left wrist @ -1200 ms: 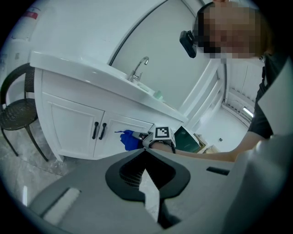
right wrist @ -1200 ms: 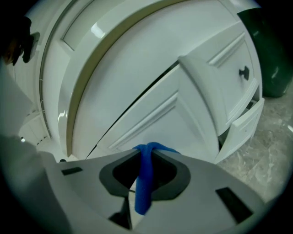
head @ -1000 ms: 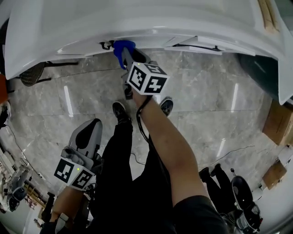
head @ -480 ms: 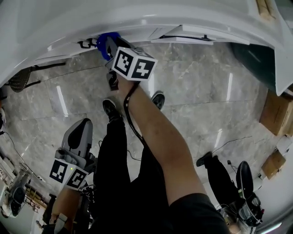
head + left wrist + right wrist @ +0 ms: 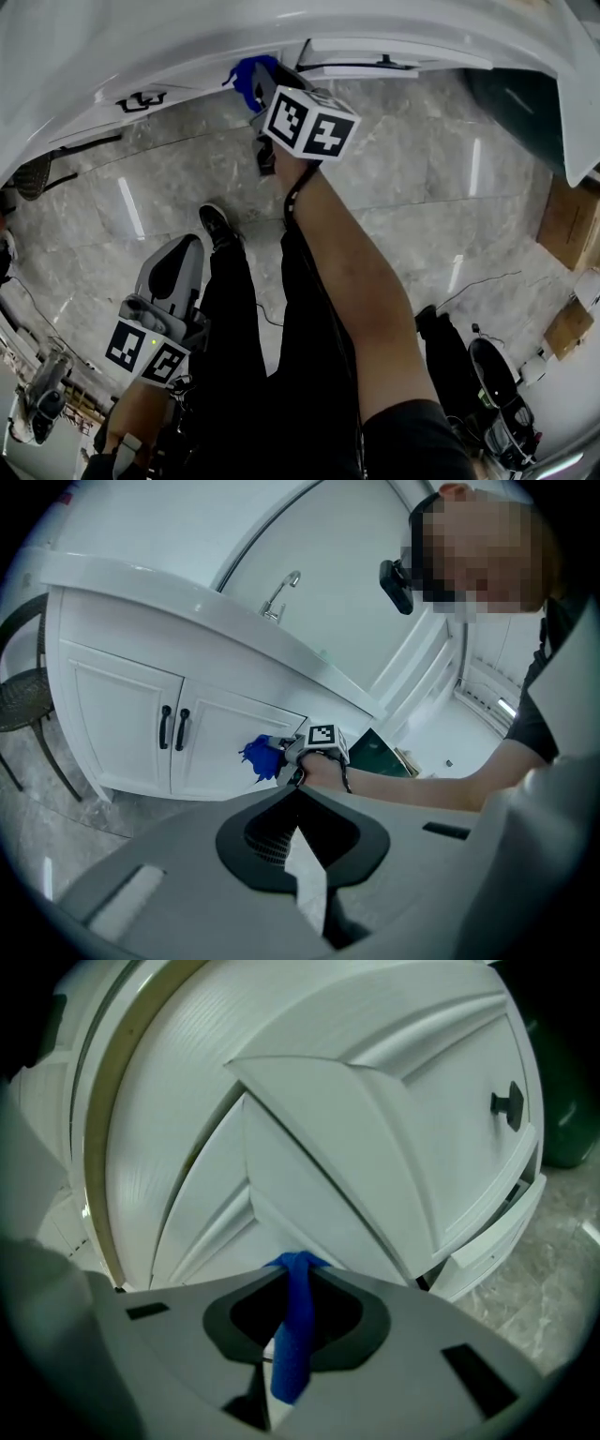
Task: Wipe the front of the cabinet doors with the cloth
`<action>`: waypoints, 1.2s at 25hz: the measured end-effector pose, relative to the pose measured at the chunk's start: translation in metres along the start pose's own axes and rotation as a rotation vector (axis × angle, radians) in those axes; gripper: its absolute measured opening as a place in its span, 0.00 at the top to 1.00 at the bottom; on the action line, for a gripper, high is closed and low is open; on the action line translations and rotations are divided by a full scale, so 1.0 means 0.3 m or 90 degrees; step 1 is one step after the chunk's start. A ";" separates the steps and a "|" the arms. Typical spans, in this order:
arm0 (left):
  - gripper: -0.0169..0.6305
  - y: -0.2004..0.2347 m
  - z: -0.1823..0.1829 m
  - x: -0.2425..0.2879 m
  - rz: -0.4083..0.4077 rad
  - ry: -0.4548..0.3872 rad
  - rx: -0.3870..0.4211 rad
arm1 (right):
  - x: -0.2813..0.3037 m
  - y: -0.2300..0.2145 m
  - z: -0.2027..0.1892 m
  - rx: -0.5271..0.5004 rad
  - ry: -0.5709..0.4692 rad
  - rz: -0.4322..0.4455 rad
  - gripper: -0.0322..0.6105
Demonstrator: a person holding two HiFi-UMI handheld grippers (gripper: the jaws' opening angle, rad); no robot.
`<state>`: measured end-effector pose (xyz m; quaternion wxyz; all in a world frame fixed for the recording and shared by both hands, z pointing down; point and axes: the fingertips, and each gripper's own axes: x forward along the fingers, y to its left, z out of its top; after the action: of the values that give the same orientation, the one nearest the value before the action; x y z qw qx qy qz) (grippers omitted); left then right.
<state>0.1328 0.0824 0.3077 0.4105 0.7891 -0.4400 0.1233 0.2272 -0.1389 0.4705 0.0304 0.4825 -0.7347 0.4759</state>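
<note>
The white cabinet (image 5: pixel 187 56) runs across the top of the head view. My right gripper (image 5: pixel 259 90) is shut on a blue cloth (image 5: pixel 249 75) and presses it against a door front, to the right of the black door handles (image 5: pixel 141 98). In the right gripper view the cloth (image 5: pixel 294 1330) hangs between the jaws against a panelled door (image 5: pixel 375 1147). The left gripper view shows the two doors with their handles (image 5: pixel 172 728), the cloth (image 5: pixel 262 757) and the right gripper's marker cube (image 5: pixel 322 736). My left gripper (image 5: pixel 184 251) hangs low over the floor, away from the cabinet, shut and empty (image 5: pixel 298 794).
A black chair (image 5: pixel 19 705) stands left of the cabinet. A faucet (image 5: pixel 281 592) rises from the countertop. A dark green bin (image 5: pixel 516 103) sits at the cabinet's right end, cardboard boxes (image 5: pixel 567 234) further right. A black knob (image 5: pixel 506 1105) is on a neighbouring panel. Grey marble floor (image 5: pixel 422 206) lies below.
My right gripper has carried the blue cloth rightward along the cabinet front, farther from the black handles. The left gripper has stayed low at my side.
</note>
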 end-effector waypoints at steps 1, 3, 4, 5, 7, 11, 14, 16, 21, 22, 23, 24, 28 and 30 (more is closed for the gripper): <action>0.98 -0.008 -0.001 0.007 -0.002 0.003 0.005 | -0.006 -0.004 0.004 0.001 -0.001 0.003 0.86; 0.98 -0.016 0.000 0.015 -0.005 0.007 0.012 | -0.022 -0.010 0.014 0.002 -0.006 0.006 0.86; 0.98 -0.016 0.002 0.015 -0.006 0.007 0.014 | -0.034 -0.017 0.021 0.002 -0.012 0.003 0.86; 0.98 -0.013 0.006 0.012 -0.006 0.006 0.016 | -0.048 -0.029 0.029 0.003 -0.019 -0.003 0.86; 0.98 0.005 0.013 0.000 -0.006 0.005 0.017 | -0.077 -0.065 0.047 0.007 -0.038 -0.028 0.86; 0.98 0.089 0.016 -0.058 -0.001 0.007 0.010 | -0.089 -0.101 0.042 0.008 -0.073 -0.085 0.86; 0.98 0.172 0.021 -0.124 0.008 0.003 0.006 | -0.026 -0.045 -0.030 -0.011 -0.058 -0.090 0.86; 0.98 0.235 0.026 -0.169 0.016 0.001 0.004 | 0.044 0.031 -0.106 -0.024 -0.036 -0.075 0.86; 0.98 0.358 0.057 -0.239 0.041 -0.012 0.003 | 0.196 0.205 -0.287 -0.059 0.027 -0.034 0.86; 0.98 0.378 0.062 -0.250 0.046 -0.015 0.002 | 0.221 0.225 -0.325 -0.056 0.042 -0.028 0.86; 0.98 0.401 0.066 -0.263 0.050 -0.019 0.000 | 0.249 0.242 -0.364 -0.051 0.056 -0.024 0.86; 0.98 0.428 0.069 -0.278 0.054 -0.022 -0.003 | 0.280 0.257 -0.402 -0.044 0.068 -0.021 0.86; 0.98 0.495 0.058 -0.306 0.062 -0.027 -0.018 | 0.374 0.293 -0.463 -0.039 0.091 -0.014 0.86; 0.98 0.479 0.041 -0.298 0.062 -0.023 -0.024 | 0.384 0.298 -0.450 -0.050 0.097 -0.005 0.86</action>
<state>-0.0357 0.0866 0.3278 0.4108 0.7611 -0.4873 0.1203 0.0439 -0.1118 0.5422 0.1067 0.4462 -0.7466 0.4818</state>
